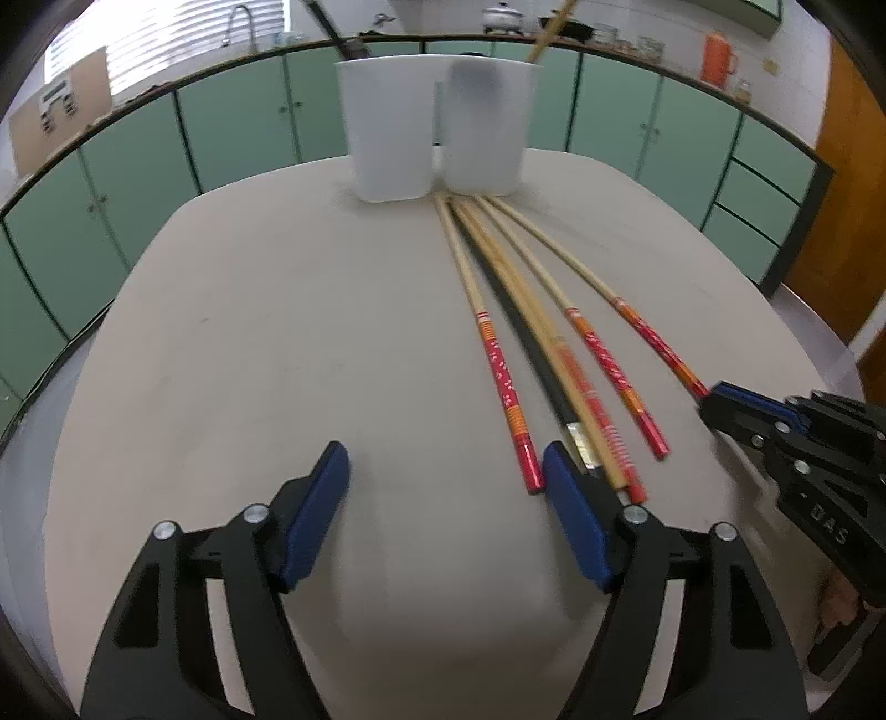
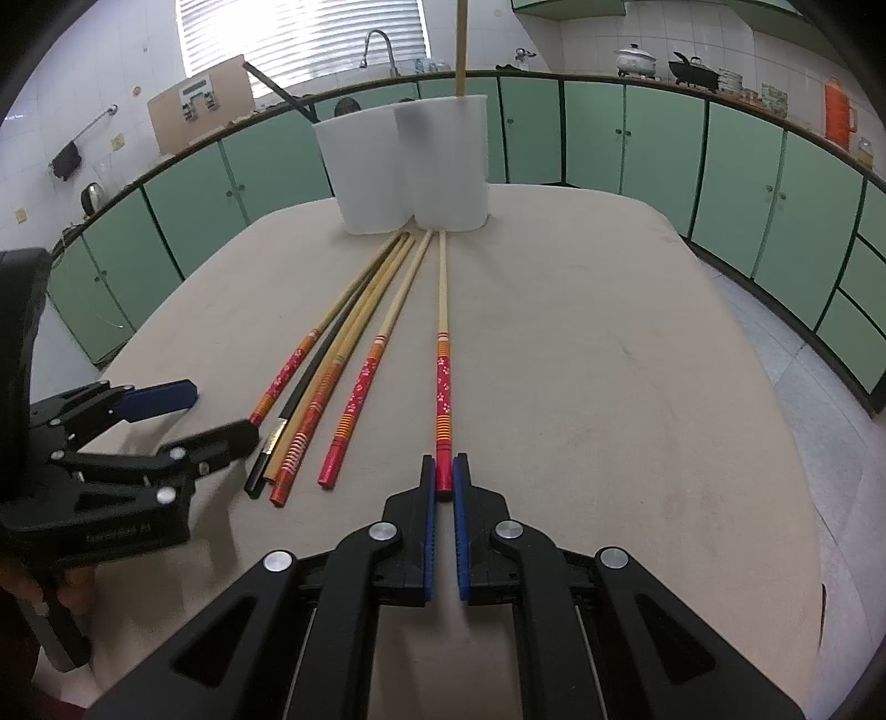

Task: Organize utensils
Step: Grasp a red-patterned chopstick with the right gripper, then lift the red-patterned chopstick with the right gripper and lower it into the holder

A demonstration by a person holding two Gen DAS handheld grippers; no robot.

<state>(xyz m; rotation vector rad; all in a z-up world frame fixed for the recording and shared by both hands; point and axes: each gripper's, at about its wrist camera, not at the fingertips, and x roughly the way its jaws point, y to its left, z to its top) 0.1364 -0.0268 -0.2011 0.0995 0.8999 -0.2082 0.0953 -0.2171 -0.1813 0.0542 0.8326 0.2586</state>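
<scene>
Several chopsticks lie fanned on the beige table (image 1: 249,332), tips toward two white cups (image 1: 387,127) (image 2: 448,160). My right gripper (image 2: 443,471) is shut on the red end of the rightmost chopstick (image 2: 442,376), which rests on the table; the left wrist view shows that gripper (image 1: 714,404) at the same stick's end. My left gripper (image 1: 446,476) is open. The red end of the leftmost chopstick (image 1: 506,387) lies just inside its right finger, and neither pad presses on it. A black chopstick (image 1: 531,343) and the wooden ones lie to that finger's right.
One wooden chopstick (image 2: 460,44) stands upright in the right cup and a dark stick (image 2: 277,86) leans out of the left cup (image 2: 365,166). Green cabinets (image 2: 653,138) ring the table. A person's hand (image 2: 33,587) holds the left gripper (image 2: 224,410).
</scene>
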